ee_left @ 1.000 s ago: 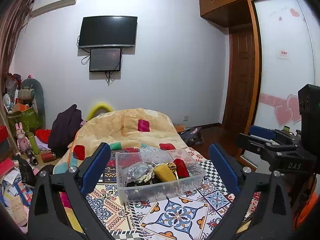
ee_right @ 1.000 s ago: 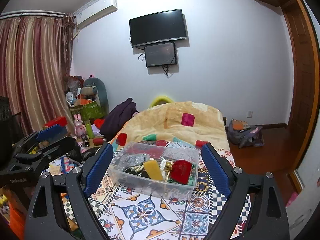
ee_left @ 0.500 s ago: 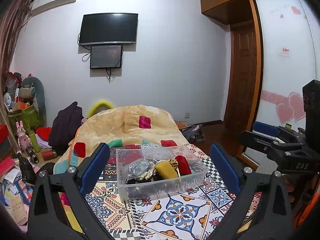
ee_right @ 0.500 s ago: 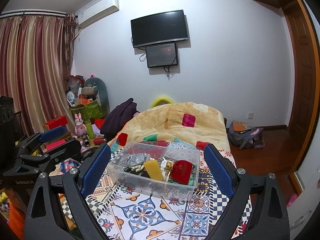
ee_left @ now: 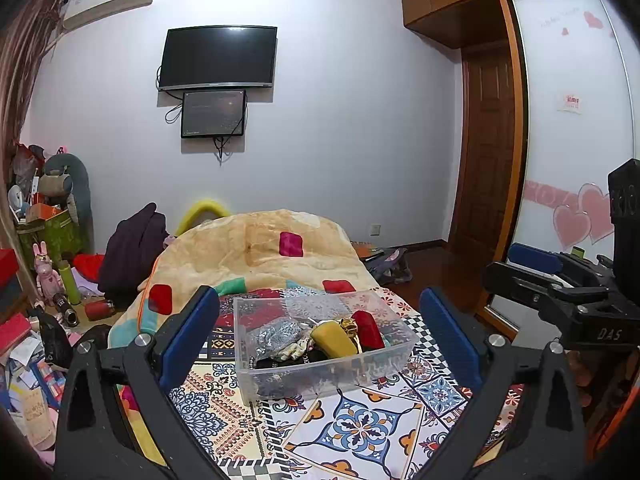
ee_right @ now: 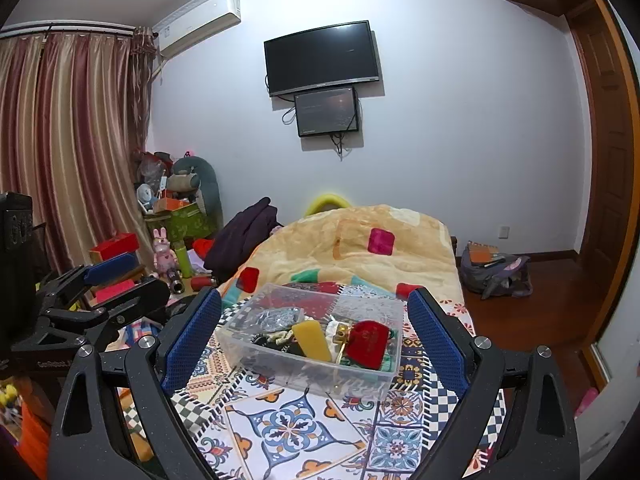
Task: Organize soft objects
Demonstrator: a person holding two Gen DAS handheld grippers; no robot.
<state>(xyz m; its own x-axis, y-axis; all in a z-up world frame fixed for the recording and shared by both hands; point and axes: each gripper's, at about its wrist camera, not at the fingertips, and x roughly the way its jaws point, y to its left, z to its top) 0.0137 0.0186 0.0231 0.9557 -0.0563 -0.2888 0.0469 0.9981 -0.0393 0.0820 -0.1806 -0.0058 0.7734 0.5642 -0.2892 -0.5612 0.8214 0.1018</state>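
Observation:
A clear plastic bin (ee_left: 320,376) (ee_right: 280,372) stands on the patterned bedspread (ee_left: 360,428) (ee_right: 288,428). It holds a yellow pouch (ee_left: 332,338) (ee_right: 311,340), a red pouch (ee_left: 368,330) (ee_right: 366,342), a silver-grey pouch (ee_left: 274,334) (ee_right: 278,316) and other soft items. My left gripper (ee_left: 320,340) is open and empty, held above the bed short of the bin. My right gripper (ee_right: 314,338) is open and empty, likewise short of the bin. Each gripper shows at the side of the other's view.
A folded yellow blanket (ee_left: 264,252) (ee_right: 352,248) lies behind the bin. Clutter, toys and boxes (ee_left: 44,280) (ee_right: 160,240) fill the floor at the left. A backpack (ee_right: 494,274) lies on the floor at the right, near a wooden door (ee_left: 488,152).
Both grippers have shifted slightly; the bin sits a little differently in each view. Nothing was taken hold of or let go.

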